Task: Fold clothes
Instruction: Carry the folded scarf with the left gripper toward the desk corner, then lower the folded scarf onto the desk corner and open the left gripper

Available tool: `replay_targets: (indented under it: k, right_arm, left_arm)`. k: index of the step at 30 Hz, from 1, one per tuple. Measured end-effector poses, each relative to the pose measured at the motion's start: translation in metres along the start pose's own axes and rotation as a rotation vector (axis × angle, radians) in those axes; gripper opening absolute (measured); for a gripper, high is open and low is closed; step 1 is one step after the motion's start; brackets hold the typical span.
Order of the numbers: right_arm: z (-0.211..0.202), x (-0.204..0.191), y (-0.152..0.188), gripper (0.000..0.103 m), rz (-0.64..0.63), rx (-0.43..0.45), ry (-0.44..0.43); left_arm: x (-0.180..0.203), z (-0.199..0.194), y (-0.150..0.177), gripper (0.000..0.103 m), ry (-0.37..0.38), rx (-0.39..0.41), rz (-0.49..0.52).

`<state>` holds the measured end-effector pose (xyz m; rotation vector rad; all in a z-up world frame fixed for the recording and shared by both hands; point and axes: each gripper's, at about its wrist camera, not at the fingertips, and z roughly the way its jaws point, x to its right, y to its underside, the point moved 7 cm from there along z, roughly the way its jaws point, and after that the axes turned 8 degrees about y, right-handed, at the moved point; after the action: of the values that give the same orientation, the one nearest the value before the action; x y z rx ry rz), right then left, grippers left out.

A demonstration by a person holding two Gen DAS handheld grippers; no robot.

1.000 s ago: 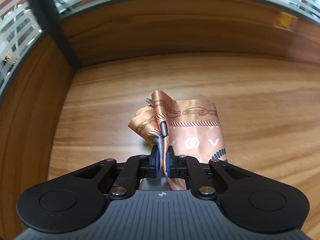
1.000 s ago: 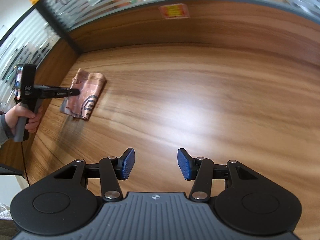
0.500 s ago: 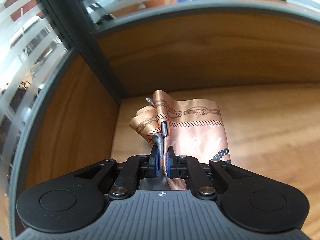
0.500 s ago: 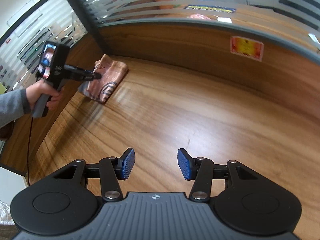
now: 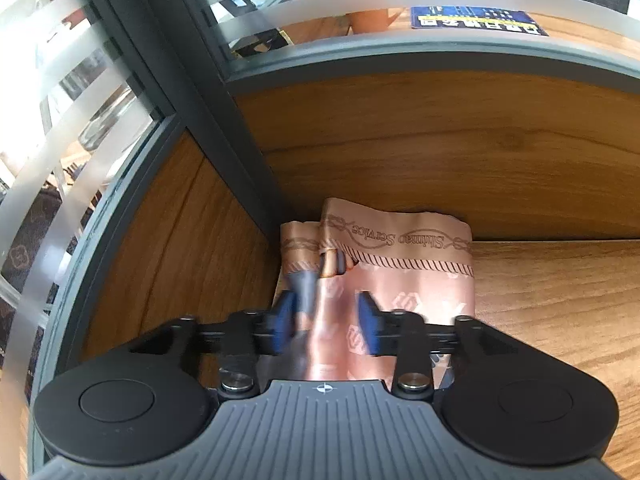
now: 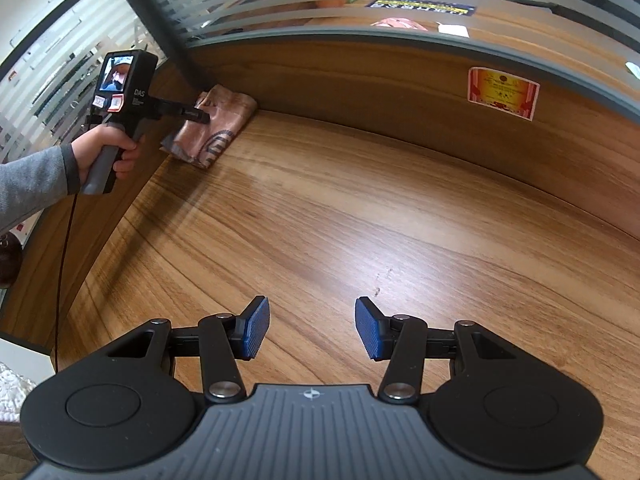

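A folded pink-and-copper printed scarf (image 5: 404, 272) lies in the far left corner of the wooden desk, against the back panel; it also shows in the right wrist view (image 6: 216, 128). My left gripper (image 5: 326, 322) is open, its blue pads either side of the scarf's near fold, which is blurred between them. In the right wrist view the left gripper (image 6: 198, 116) sits over the scarf, held by a hand in a grey sleeve. My right gripper (image 6: 312, 330) is open and empty above the bare desk, far from the scarf.
The wooden desk (image 6: 360, 220) is bounded by a wooden back panel (image 6: 400, 92) and a left side panel (image 5: 172, 240), topped by striped frosted glass. A dark post (image 5: 208, 112) stands in the corner. A red-and-yellow sticker (image 6: 502, 92) is on the back panel.
My left gripper carried the scarf into the far left corner and has opened, letting it go. My right gripper stayed open and swung to face the corner more.
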<state>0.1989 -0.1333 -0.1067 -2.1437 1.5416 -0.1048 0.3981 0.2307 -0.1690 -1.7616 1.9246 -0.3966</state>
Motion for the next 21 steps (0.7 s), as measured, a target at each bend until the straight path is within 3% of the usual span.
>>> replay_targets:
  k: [9,16,21]
  right_arm:
    - [-0.004,0.005,0.004,0.057,0.028,0.022,0.009]
    - [-0.024,0.000,0.007,0.061,0.023,0.066,0.013]
    - [-0.042,-0.001,0.010,0.063,0.023,0.098,0.014]
  left_arm:
    - [0.012,-0.025,-0.005,0.072,0.015,0.037,-0.082]
    - [0.014,-0.064,0.007,0.076,0.067,0.051,-0.179]
    - [0.029,-0.114,0.042,0.078,0.077,0.045,-0.198]
